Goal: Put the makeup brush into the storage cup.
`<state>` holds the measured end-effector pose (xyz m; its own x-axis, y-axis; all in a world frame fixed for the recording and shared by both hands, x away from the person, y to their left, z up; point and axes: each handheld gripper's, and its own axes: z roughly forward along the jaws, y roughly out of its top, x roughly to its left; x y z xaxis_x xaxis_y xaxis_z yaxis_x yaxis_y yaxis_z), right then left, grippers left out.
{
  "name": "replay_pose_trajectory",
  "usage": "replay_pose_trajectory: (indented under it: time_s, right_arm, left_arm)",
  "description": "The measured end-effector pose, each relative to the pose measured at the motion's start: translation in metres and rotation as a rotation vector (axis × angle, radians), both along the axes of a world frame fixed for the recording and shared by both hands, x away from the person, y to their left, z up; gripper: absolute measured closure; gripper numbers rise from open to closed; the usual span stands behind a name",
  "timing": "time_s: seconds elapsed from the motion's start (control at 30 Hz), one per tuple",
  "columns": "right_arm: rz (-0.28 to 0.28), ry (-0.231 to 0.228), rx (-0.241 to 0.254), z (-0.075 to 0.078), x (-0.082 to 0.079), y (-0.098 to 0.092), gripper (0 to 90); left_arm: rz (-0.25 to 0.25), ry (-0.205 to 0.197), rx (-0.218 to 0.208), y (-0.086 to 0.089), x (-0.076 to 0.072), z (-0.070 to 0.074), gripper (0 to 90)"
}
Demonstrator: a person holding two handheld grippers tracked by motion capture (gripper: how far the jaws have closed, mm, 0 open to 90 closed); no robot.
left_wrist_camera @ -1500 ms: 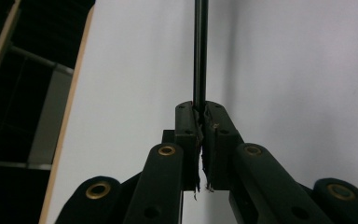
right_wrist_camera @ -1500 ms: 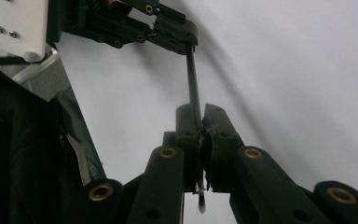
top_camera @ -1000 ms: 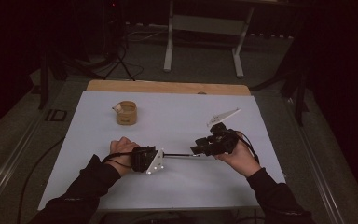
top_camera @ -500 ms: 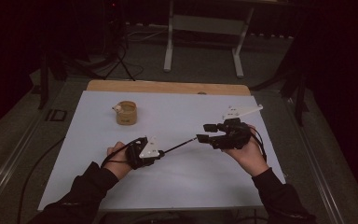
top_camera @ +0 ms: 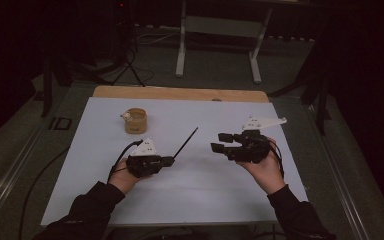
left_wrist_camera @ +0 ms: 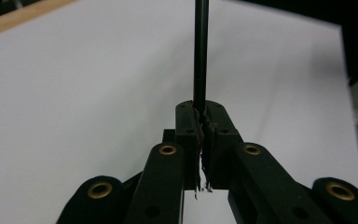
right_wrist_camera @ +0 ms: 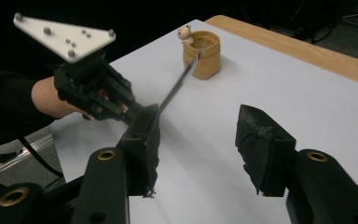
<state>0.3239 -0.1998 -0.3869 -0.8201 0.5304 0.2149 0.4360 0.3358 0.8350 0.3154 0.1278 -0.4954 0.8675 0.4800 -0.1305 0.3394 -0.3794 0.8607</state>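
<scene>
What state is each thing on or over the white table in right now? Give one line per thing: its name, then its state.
left gripper: shut on the black rod, held above the table.
black rod: clamped at one end, free end pointing up and away.
right gripper: open, nothing between its jaws.
tan cup: upright on the table, untouched, small figure at its rim.

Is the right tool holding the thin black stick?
No, the right tool is open and empty; the left tool grips the stick.
</scene>
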Motion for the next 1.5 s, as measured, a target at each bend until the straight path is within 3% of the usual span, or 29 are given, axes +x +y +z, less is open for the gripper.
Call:
replay_pose_trajectory:
  time_s: [0.17,0.23,0.37,0.53,0.6,0.73,0.83,0.97,1.17,1.33,1.4,1.5]
  right_arm:
    - [-0.001,0.015,0.005,-0.009,0.001,0.012,50.8]
    - [-0.006,0.014,0.007,-0.012,0.001,0.017,50.6]
    - [-0.027,0.02,0.075,-0.013,0.003,0.023,51.8]
    - [-0.033,0.036,0.141,-0.01,0.009,0.032,54.1]
    - [-0.029,0.039,0.16,-0.01,0.012,0.036,55.6]
    - [-0.018,0.052,0.163,-0.012,0.016,0.047,58.0]
    - [-0.008,0.054,0.166,-0.013,0.017,0.054,60.0]
    - [-0.009,0.045,0.181,-0.011,0.018,0.062,66.5]
    - [-0.011,0.028,0.165,-0.008,0.018,0.067,82.0]
    - [-0.005,0.025,0.159,-0.006,0.017,0.069,84.8]
    - [-0.001,0.027,0.151,-0.006,0.017,0.07,85.4]
    - [-0.015,0.008,0.127,-0.005,0.014,0.073,85.7]
  left_arm:
    - [0.017,0.049,-0.122,0.003,0.0,-0.002,86.0]
    - [0.006,0.046,-0.158,0.003,0.0,-0.004,86.0]
    - [-0.005,0.072,-0.246,0.003,-0.001,-0.008,86.0]
    - [-0.016,0.063,-0.276,0.001,-0.004,-0.013,86.0]
    - [-0.021,0.042,-0.29,0.0,-0.005,-0.014,86.0]
    - [-0.03,0.046,-0.317,-0.001,-0.005,-0.016,86.0]
    - [-0.054,0.03,-0.331,-0.003,-0.005,-0.017,86.0]
    - [-0.073,-0.011,-0.319,-0.004,-0.007,-0.017,85.9]
    - [-0.074,0.012,-0.321,-0.004,-0.006,-0.019,85.9]
    - [-0.081,0.021,-0.316,-0.005,-0.006,-0.019,85.9]
    - [-0.068,0.006,-0.287,-0.006,-0.006,-0.019,85.7]
    - [-0.056,0.016,-0.275,-0.008,-0.004,-0.019,85.4]
